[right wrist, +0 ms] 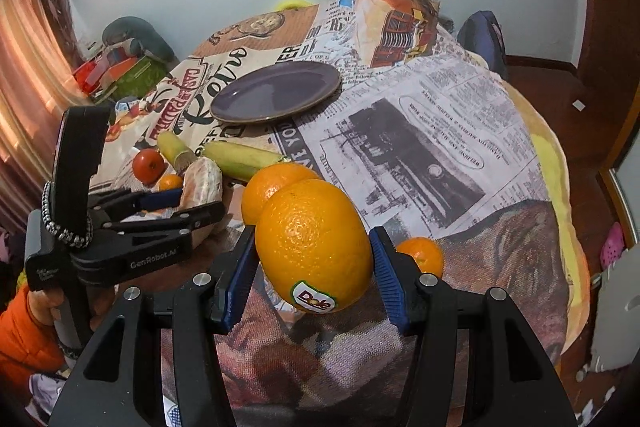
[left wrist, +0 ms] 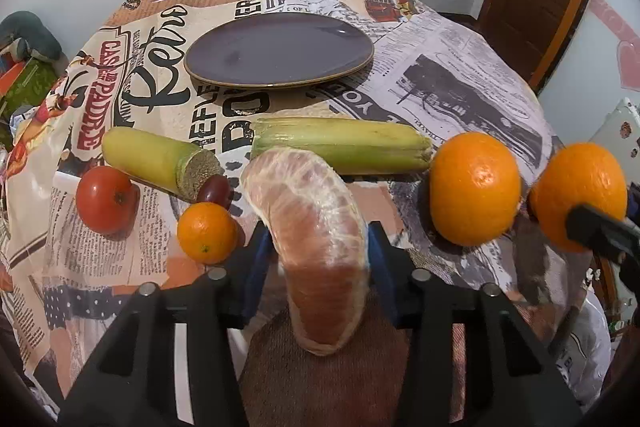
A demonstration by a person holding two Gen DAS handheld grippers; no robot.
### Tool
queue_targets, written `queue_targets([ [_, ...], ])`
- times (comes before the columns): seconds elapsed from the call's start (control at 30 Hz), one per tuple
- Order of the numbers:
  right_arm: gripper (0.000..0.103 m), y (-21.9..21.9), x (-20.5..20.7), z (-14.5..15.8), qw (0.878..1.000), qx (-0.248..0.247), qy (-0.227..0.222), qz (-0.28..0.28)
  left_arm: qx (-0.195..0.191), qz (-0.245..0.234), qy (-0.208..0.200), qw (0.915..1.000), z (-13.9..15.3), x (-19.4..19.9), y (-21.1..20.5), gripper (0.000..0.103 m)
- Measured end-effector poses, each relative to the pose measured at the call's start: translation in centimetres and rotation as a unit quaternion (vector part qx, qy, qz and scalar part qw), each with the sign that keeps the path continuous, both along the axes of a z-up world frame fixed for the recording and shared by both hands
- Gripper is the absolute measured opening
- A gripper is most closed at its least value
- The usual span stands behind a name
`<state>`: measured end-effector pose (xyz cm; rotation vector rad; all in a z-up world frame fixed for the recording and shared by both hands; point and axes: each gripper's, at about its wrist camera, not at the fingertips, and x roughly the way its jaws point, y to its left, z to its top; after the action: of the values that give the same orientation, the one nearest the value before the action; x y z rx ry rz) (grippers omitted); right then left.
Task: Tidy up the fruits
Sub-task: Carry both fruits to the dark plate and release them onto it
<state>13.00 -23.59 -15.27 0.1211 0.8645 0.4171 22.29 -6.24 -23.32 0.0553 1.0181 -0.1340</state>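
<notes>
You have fruit in both grippers: your left gripper is closed on the peeled citrus piece, its blue pads pressed against both flanks so the soft flesh sits lengthwise between the fingers, and your right gripper holds the stickered orange between its pads; the right pad seems to show a sliver of gap, so I judge that grip light but closed. Both fruits hang just above the cloth, probably so you can carry them to the purple plate, which lies bare at the far side, well apart from either gripper. Just beside your right load, a second orange rests on the printed tablecloth. Between you and the plate lie two sugarcane pieces, end to end, a row you will likely need to lift over. Left of them sit a tomato, a dark grape and a small mandarin, with another mandarin near your right fingers
</notes>
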Motion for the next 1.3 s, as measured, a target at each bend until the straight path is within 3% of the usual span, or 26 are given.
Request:
queue_targets([
  [0.23, 0.052, 0.2, 0.4, 1.8, 1.0, 0.007, -0.027, -0.014, -0.021, -0.007, -0.03, 0.9993, 2.4, -1.3, 0.7, 0.046],
  [0.63, 0.052, 2.3, 2.3, 5.2, 0.997, -0.011, -0.083, -0.004, -0.031, 0.009, -0.122, 0.992, 9.2, -1.5, 2.9, 0.046],
  [1.3, 0.052, 5.6, 9.2, 9.0, 0.987, -0.028, -0.159, 0.011, -0.028, 0.04, -0.209, 0.9766, 14.9, 3.7, 7.1, 0.046],
])
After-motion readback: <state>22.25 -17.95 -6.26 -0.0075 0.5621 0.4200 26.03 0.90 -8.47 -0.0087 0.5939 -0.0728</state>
